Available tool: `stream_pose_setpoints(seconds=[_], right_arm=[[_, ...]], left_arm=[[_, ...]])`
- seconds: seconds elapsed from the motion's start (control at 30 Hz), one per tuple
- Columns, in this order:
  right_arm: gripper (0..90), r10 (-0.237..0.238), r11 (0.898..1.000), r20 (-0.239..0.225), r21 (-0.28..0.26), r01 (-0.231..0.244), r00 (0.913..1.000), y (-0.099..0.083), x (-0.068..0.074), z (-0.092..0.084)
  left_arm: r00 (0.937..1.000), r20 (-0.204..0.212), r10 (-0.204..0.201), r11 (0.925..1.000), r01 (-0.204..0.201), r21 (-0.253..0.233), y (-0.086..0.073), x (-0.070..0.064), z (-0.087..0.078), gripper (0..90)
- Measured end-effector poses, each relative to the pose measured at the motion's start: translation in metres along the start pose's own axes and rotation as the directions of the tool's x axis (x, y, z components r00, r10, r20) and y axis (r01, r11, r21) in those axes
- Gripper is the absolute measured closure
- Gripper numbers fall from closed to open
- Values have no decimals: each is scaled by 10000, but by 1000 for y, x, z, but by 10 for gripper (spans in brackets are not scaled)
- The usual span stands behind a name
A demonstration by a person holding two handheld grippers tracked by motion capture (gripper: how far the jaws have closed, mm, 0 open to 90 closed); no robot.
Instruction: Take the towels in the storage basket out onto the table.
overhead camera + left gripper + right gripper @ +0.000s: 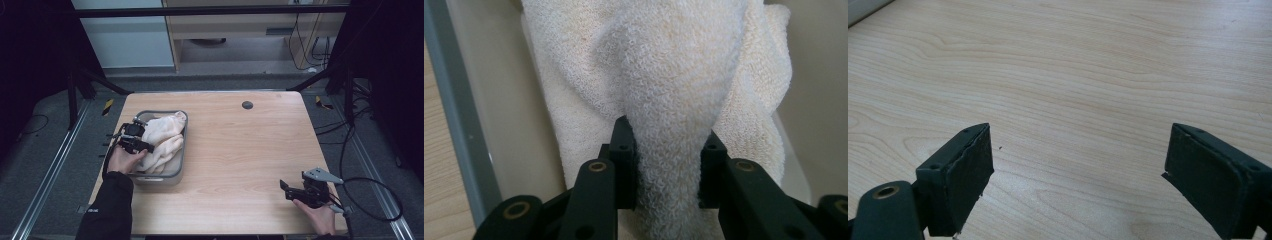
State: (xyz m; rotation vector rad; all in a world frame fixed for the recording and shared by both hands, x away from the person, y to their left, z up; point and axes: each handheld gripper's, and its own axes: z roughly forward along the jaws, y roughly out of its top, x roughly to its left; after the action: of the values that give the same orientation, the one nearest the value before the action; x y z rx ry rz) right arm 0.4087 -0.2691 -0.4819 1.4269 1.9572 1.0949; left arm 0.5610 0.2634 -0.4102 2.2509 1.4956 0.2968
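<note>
**Left tongs on the towel, right tongs idle**

While the cream terry towel [165, 137] lay bunched inside the grey plastic tub [184, 165] at the left side of the wooden table [240, 165], the left tongs [145, 148] had a thick fold of it pinched between their jaws — in the left gripper view the towel [674, 100] bulged up from between the black pads [624, 160]. The right tongs [283, 189] rested low at the table's near right corner, jaws spread wide and holding nothing, above bare wood [1088, 75].
</note>
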Motion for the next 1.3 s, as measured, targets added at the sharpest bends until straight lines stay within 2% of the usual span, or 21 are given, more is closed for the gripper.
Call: stream_pose_setpoints(seconds=[0.13, 0.27, 0.37, 0.43, 0.47, 0.6, 0.87, 1.03, 1.13, 1.23, 1.3], right_arm=[[120, -21, 10000, -19, 20, 21, 10000, 0, 0, 0], [120, -52, 10000, -13, 22, 52, 10000, 0, 0, 0], [120, -45, 10000, -9, 21, 45, 10000, 0, 0, 0], [120, -36, 10000, -11, 19, 36, 10000, 0, 0, 0], [120, -41, 10000, -3, 27, 41, 10000, 0, 0, 0], [120, -6, 10000, -27, 62, 6, 10000, 0, 1, 0], [122, -64, 10000, 13, -7, 64, 10000, 0, 0, 0], [122, 9, 10000, -16, 21, -9, 10000, 0, 1, -1], [122, -93, 10000, 20, -4, 93, 10000, 0, 0, 0], [122, -81, 10000, 25, -12, 81, 10000, 0, 0, 0], [122, -3, 10000, 4, -16, 3, 10000, 0, 0, -1]], left_arm=[[10000, 5, -28, 9997, 28, -251, 0, -1, -7, 700], [10000, -71, 42, 9981, -46, -612, 1, -3, -21, 702], [9999, -79, 145, 9943, -152, -1053, 2, -7, -36, 703], [9998, -77, 190, 9933, -198, -1137, 3, -8, -40, 703], [9996, -75, 287, 9907, -294, -1326, 4, -11, -49, 703], [9992, -130, 386, 9842, -403, -1727, 5, -15, -65, 703], [9986, -206, 486, 9762, -519, -2104, 9, -17, -88, 703], [9983, -106, 572, 9713, -581, -2306, 10, -19, -103, 704], [9972, -114, 737, 9669, -743, -2439, 12, -24, -117, 704], [9967, -47, 807, 9652, -793, -2493, 13, -26, -123, 704], [9946, -61, 1035, 9598, -1015, -2616, 14, -31, -133, 704]])
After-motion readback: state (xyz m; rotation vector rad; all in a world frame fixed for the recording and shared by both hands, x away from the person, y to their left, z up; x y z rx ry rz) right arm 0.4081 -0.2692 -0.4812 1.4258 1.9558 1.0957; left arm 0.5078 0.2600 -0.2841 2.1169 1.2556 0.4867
